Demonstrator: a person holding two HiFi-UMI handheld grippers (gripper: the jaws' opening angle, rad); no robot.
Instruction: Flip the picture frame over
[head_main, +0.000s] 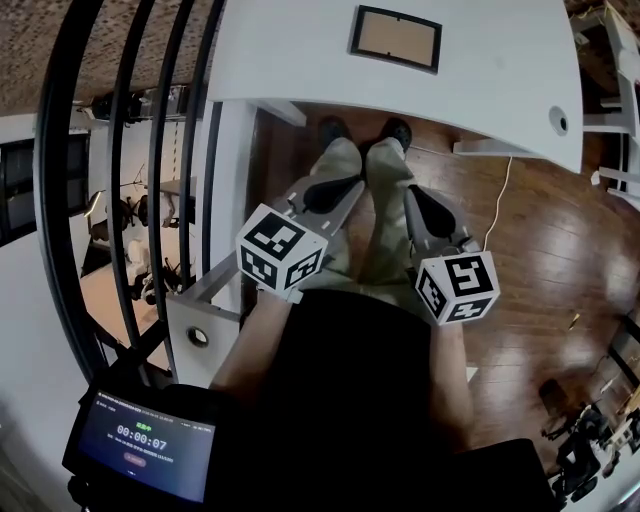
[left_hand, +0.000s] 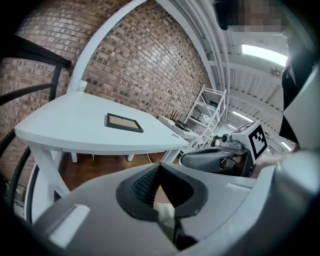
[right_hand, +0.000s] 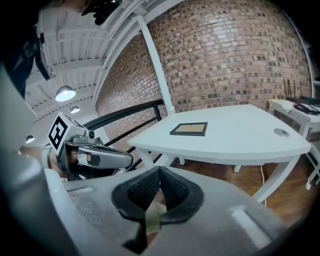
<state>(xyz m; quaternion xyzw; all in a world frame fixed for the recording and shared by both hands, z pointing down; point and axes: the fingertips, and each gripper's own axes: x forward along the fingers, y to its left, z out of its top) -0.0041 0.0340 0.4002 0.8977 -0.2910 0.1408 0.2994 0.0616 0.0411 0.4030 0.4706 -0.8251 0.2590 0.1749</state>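
1. Nearest the head camera were the left gripper and right gripper, held side by side above the person's legs and the wooden floor. Each gripper's own view showed its black pads pressed together with nothing between them.
2. Across a gap of floor stood the white table, and the picture frame lay flat on it toward the far side, slightly left of centre. It was well apart from both grippers, and neither touched it.
3. It showed a thin dark border around a tan panel. I could not tell whether that panel was the front or the backing board.
4. Judged by its look, the frame would be light and stiff, so it should turn over as one piece without bending. One face may carry glass, so it should be laid down, not dropped.
5. Lying flush on a smooth top, it would probably slide if pushed and offered little edge to pinch.
6. The better hold seemed to be the dark border. One gripper, once opened, could lift the near long edge while the other steadied the far edge.
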